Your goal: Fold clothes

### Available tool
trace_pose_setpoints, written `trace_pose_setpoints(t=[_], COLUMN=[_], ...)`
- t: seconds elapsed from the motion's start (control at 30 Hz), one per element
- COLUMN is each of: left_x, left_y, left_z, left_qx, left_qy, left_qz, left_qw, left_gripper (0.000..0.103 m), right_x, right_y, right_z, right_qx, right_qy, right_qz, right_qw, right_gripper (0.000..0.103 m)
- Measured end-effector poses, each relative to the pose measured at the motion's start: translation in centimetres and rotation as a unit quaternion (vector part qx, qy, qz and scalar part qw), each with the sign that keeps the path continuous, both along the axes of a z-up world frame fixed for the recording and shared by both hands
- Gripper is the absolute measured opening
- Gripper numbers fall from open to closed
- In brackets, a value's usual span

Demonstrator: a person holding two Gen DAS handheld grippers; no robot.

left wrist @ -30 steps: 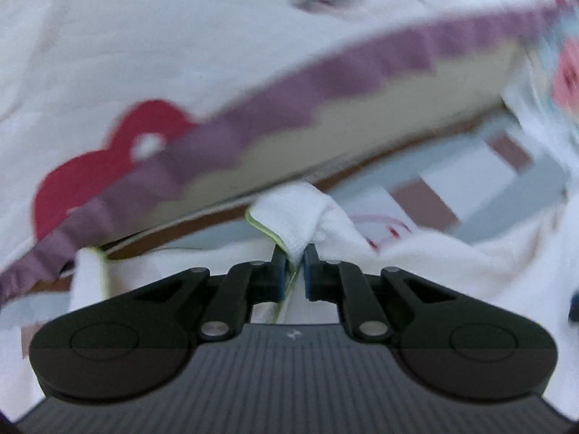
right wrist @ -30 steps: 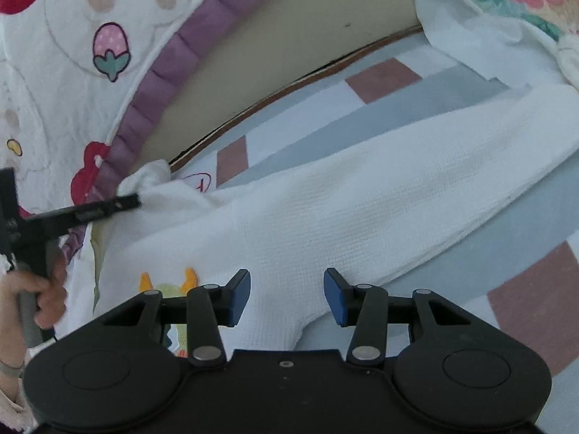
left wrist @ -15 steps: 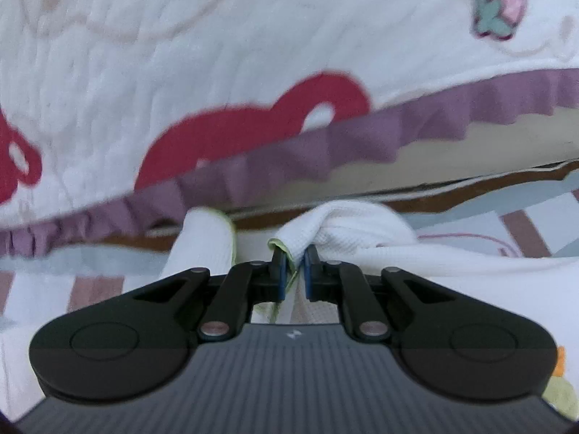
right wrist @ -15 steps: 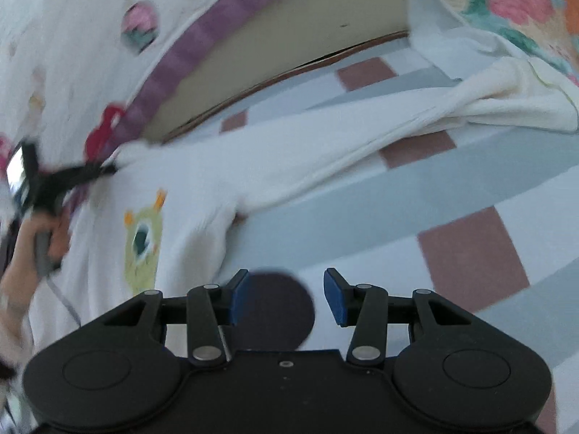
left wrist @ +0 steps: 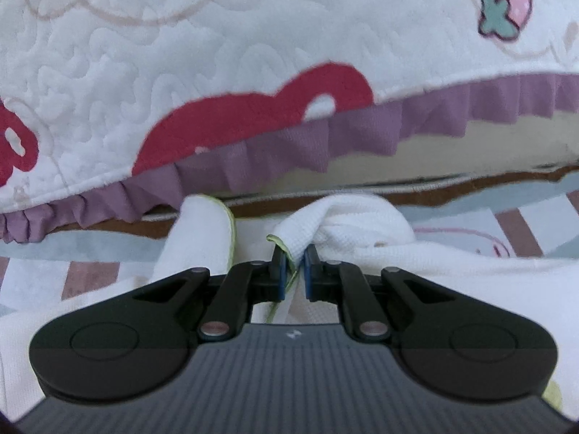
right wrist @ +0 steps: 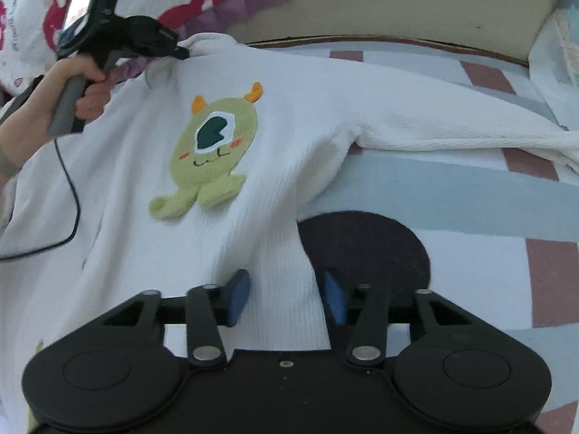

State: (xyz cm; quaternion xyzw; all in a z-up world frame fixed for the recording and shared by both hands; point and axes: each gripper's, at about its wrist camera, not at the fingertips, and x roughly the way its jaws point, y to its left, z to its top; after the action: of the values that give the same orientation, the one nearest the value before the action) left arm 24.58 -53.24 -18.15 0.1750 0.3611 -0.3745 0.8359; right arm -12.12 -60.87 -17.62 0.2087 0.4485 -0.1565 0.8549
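- Sweater [right wrist: 289, 152]: I see it spread face-up on the bed [right wrist: 452, 202], filling the left and centre of the right-wrist view, with one sleeve [right wrist: 470, 133] trailing to the right edge.
- Left gripper [left wrist: 296, 271]: fingers pressed together, pinching a bunch of fabric near the collar, at lower centre of its own view and upper left of the right-wrist view.
- Right gripper [right wrist: 286, 294]: fingers have just been closing, half spread astride the sweater's side edge at bottom centre; the pads do not yet press the cloth.
- Step, as I judge it: secure the lower edge. I would close fully on the fabric only, clear of the bedsheet, and keep the left pinch firm so the body stays taut.
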Motion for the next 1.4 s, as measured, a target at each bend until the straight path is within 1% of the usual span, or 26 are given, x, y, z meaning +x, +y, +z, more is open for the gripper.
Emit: trace_pose_setpoints(t=[0.03,0.07,0.1,0.17,0.27,0.3,0.4,0.43,0.47,0.53,0.57,0.6,0.63,0.67,0.7,0.73,0.77,0.83,0.9,0.97,1.03,1.1,1.17,1.27,1.37,1.4], left_x=[-0.2,-0.1,0.1,0.3,0.2,-0.1,-0.6,-0.7,-0.8,-1.6,-2.1,-2.6,-3.5,-4.5,-5.5,-6.5,-7.6,-9.9,-11.9,-13.8,-15.9,-17.6,-18.8,-19.3,-20.1,-20.4], left_y=[0.1,0.3,0.6,1.0,1.1,1.0,0.7,0.7,0.9,2.1,2.8,3.5,4.4,5.3,6.1,7.1,8.0,10.0,11.9,13.9,15.8,17.4,18.9,20.9,23.4,24.0], left_z=[0.0,0.0,0.2,0.6,0.7,0.5,-0.2,-0.2,-0.2,0.8,1.4,2.0,2.7,3.2,3.7,3.8,3.9,3.6,3.1,2.5,2.2,2.3,2.5,2.8,2.9,2.9], left_qx=[0.0,-0.004,-0.007,-0.01,-0.007,-0.004,0.012,0.017,0.021,0.016,0.013,0.01,0.008,0.006,0.005,0.004,0.004,0.005,0.001,-0.003,0.002,0.012,0.026,0.031,0.021,0.017], left_qy=[-0.004,-0.003,0.002,0.011,0.008,0.005,-0.006,-0.004,-0.001,-0.001,-0.001,-0.001,0.001,0.009,0.019,0.035,0.053,0.089,0.114,0.135,0.13,0.111,0.102,0.105,0.104,0.102], left_qz=[0.0,0.001,0.007,0.016,0.017,0.02,0.028,0.034,0.041,0.042,0.041,0.041,0.026,0.009,-0.009,-0.021,-0.032,-0.048,-0.052,-0.059,-0.059,-0.062,-0.063,-0.057,-0.043,-0.04], left_qw=[1.0,1.0,1.0,0.9998,0.9998,0.9998,0.9995,0.9993,0.9989,0.999,0.9991,0.9991,0.9996,0.9999,0.9998,0.9992,0.9981,0.9949,0.9921,0.9892,0.9898,0.9919,0.9924,0.9924,0.9934,0.9939], left_gripper=[0.009,0.009,0.009,0.009,0.009,0.009,0.009,0.013,0.015,0.024,0.028,0.036,0.04,0.042,0.044,0.051,0.054,0.063,0.069,0.069,0.069,0.069,0.069,0.069,0.069,0.069], right_x=[0.0,0.1,-0.1,-2.1,-6.0,-7.0,-7.8,-8.4,-9.3,-11.4,-12.5,-13.5,-14.4,-15.5,-16.5,-17.4,-18.0,-18.2,-17.9,-17.9,-18.1,-18.3,-18.8,-19.2,-19.1,-18.9], right_y=[0.3,0.6,1.0,1.1,-0.5,-0.9,-1.8,-2.3,-2.7,-3.1,-2.8,-2.3,-1.8,-1.3,-0.6,0.0,0.5,1.2,1.7,2.4,3.3,4.4,5.3,6.7,7.8,8.1], right_z=[0.3,0.6,1.2,3.0,4.6,4.7,2.7,2.2,2.1,2.9,3.7,4.5,5.1,5.6,5.9,6.0,5.9,5.3,4.4,3.8,3.3,2.9,2.5,1.7,1.5,1.5], right_qx=[-0.008,-0.015,-0.03,-0.064,-0.065,-0.065,-0.086,-0.082,-0.062,-0.025,-0.023,-0.025,-0.024,-0.022,-0.02,-0.015,-0.003,0.021,0.04,0.052,0.06,0.056,0.042,0.031,0.01,-0.002], right_qy=[-0.002,-0.003,-0.008,-0.015,-0.005,0.003,0.065,0.061,0.045,0.012,-0.001,-0.009,-0.012,-0.012,-0.015,-0.021,-0.029,-0.038,-0.036,-0.05,-0.061,-0.046,-0.031,-0.023,-0.041,-0.043], right_qz=[0.001,0.003,-0.003,-0.046,-0.11,-0.124,-0.148,-0.161,-0.175,-0.2,-0.198,-0.191,-0.188,-0.19,-0.194,-0.197,-0.195,-0.18,-0.173,-0.172,-0.168,-0.162,-0.162,-0.161,-0.144,-0.138], right_qw=[1.0,1.0,1.0,0.997,0.992,0.99,0.983,0.982,0.981,0.979,0.98,0.981,0.982,0.981,0.981,0.98,0.98,0.983,0.983,0.983,0.982,0.984,0.985,0.986,0.989,0.989], right_gripper=[0.002,0.001,0.001,0.001,0.0,0.0,0.0,0.0,0.0,0.009,0.01,0.019,0.027,0.036,0.036,0.036,0.036,0.039,0.039,0.039,0.039,0.042,0.045,0.046,0.045,0.021])
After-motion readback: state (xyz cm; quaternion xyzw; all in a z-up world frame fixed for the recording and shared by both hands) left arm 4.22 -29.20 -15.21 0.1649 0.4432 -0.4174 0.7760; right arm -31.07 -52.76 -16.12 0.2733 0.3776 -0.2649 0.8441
